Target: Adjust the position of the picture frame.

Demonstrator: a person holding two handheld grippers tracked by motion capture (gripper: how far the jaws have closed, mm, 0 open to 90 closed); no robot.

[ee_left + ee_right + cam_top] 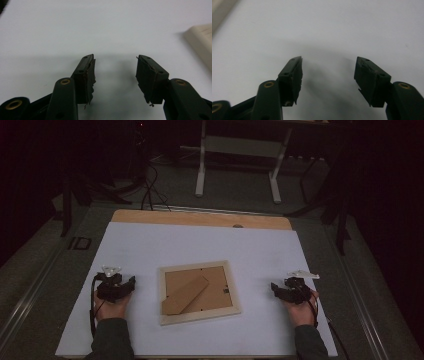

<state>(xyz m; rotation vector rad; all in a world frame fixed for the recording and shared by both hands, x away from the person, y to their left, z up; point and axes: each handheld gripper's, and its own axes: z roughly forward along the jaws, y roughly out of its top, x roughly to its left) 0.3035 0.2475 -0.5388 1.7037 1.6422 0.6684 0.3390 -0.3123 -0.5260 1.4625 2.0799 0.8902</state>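
Note:
A pale wooden picture frame (199,268) lies face down in the middle of the white sheet (200,245), its brown backing board and folded stand (186,295) facing up. My left gripper (131,281) rests on the sheet to the frame's left, open, nothing between its fingers (86,75). A corner of the frame (201,40) shows at the right edge of the left gripper view. My right gripper (274,288) rests to the frame's right, open and empty, with bare white sheet between its fingers (293,77).
The white sheet covers a wooden tabletop (200,218) whose far strip is bare. Beyond it stand a white table base (237,157) and dark cables (150,190) on the floor. Bare sheet lies all round the frame.

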